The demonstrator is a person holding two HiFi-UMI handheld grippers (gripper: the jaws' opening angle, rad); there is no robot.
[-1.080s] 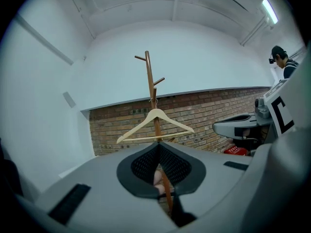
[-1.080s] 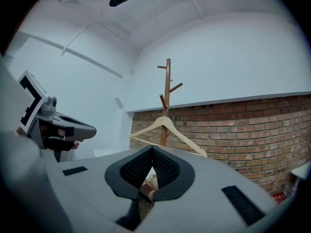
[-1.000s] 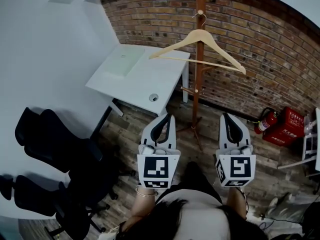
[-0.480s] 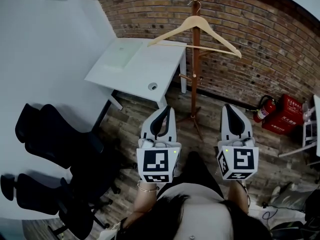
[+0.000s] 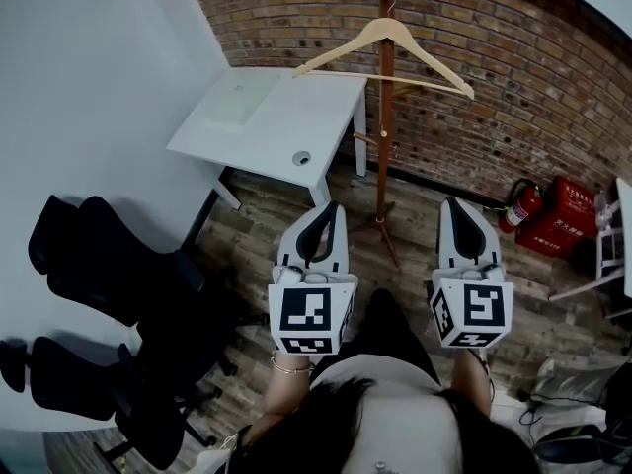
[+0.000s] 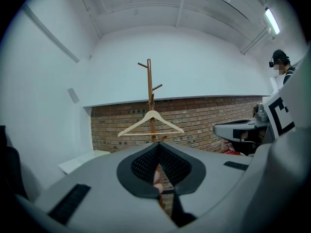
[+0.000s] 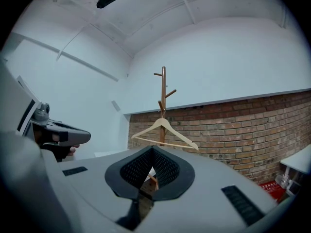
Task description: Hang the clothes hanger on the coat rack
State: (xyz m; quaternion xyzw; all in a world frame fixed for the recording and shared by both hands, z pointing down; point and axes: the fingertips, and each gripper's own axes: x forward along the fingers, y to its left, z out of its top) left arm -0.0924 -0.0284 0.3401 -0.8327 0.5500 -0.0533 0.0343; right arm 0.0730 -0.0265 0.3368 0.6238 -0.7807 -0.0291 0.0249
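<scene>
A pale wooden clothes hanger (image 5: 390,39) hangs by its hook on a peg of the brown wooden coat rack (image 5: 383,126), in front of the brick wall. My left gripper (image 5: 331,208) and right gripper (image 5: 454,203) are held side by side, level, short of the rack's foot and apart from the hanger. Both are shut with nothing in them. In the left gripper view the hanger (image 6: 151,124) and the rack (image 6: 149,79) show beyond the closed left gripper (image 6: 158,147). The right gripper view shows the same hanger (image 7: 164,131) on the rack (image 7: 163,86), past the closed right gripper (image 7: 153,149).
A white desk (image 5: 276,126) stands left of the rack. Black office chairs (image 5: 109,284) crowd the left side. A fire extinguisher (image 5: 521,205) and a red box (image 5: 571,220) sit by the wall at right. A person (image 6: 280,64) stands far off.
Both shut grippers have drawn back a little from the rack, together with the person. The hanger stays hung on its peg.
</scene>
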